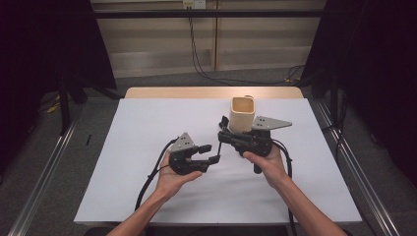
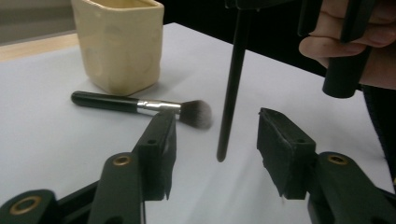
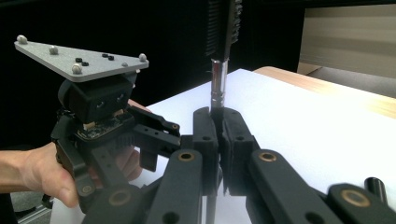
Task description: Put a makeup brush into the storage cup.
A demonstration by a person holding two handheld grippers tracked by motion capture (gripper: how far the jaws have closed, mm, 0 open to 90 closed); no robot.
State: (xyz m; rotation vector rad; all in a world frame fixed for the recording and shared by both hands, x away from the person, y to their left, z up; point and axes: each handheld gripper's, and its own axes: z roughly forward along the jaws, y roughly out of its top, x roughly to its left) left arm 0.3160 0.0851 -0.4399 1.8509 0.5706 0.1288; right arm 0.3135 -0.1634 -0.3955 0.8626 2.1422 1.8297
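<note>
My right gripper (image 3: 217,116) is shut on a thin black brush, gripping it just below its silver ferrule (image 3: 217,84), with the dark head (image 3: 224,28) standing above the jaws. The brush's slim black handle (image 2: 232,84) hangs down between the pads of my left gripper (image 2: 215,116), which is open and not touching it. In the high view the left gripper (image 1: 209,153) and the right gripper (image 1: 227,136) meet near the table's middle. A cream cup (image 1: 242,114) stands upright just behind them. A second brush (image 2: 140,105) with a black handle and soft bristles lies beside the cup (image 2: 119,42).
A white sheet (image 1: 147,172) covers the table, and a wooden strip (image 1: 211,92) shows along the far edge. Both grippers' cables trail toward the near edge. Dark curtains and metal rails flank the table.
</note>
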